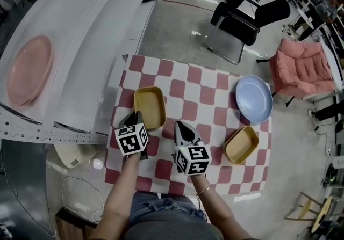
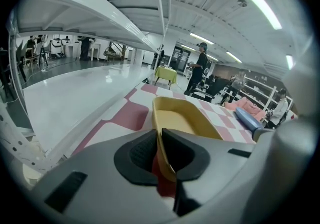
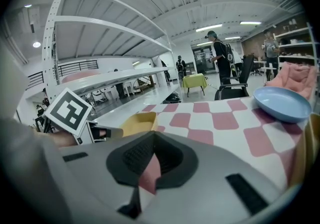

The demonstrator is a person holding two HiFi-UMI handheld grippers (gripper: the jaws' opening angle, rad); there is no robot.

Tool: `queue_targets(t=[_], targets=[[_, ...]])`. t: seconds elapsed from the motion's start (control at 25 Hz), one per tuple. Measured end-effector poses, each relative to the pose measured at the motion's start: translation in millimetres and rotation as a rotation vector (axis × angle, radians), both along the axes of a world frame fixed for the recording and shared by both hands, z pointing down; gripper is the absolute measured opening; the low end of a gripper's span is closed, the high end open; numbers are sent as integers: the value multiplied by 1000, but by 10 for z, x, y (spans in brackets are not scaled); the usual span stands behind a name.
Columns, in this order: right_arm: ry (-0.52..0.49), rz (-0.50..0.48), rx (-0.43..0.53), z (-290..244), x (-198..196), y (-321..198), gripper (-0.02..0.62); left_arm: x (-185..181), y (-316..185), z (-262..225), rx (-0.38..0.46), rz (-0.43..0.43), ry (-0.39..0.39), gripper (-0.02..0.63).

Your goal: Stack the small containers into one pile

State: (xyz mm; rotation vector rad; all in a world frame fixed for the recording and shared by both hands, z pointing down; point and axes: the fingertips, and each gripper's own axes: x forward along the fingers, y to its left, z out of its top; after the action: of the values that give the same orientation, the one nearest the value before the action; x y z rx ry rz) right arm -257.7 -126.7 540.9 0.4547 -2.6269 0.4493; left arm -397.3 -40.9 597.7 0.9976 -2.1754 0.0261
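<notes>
A yellow rectangular container (image 1: pixel 149 106) sits on the checked cloth at the left. My left gripper (image 1: pixel 137 118) is at its near rim. In the left gripper view the jaws straddle that rim, one outside and one inside, and my left gripper (image 2: pixel 159 137) is shut on the container (image 2: pixel 182 118). A second tan container (image 1: pixel 241 145) lies tilted at the right, near the table's front; it shows at the right edge (image 3: pixel 306 150) of the right gripper view. My right gripper (image 1: pixel 180 125) hovers over the middle of the cloth, shut (image 3: pixel 152 140) and holding nothing.
A blue plate (image 1: pixel 253 98) lies at the table's back right. A white shelf rack with a pink plate (image 1: pixel 29 70) runs along the left. A black chair (image 1: pixel 242 19) and a pink armchair (image 1: pixel 303 67) stand beyond the red-and-white checked table (image 1: pixel 204 94).
</notes>
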Motion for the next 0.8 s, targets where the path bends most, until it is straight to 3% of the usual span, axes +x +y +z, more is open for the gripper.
queue_targets(t=[0.52,0.8], targets=[[-38,68,26,-212,275,-14,9,153,-72,-296,84,42,-3,31],[-70,153,54,-378,654,-99,11,446,-334,-629,134,147,-45,31]])
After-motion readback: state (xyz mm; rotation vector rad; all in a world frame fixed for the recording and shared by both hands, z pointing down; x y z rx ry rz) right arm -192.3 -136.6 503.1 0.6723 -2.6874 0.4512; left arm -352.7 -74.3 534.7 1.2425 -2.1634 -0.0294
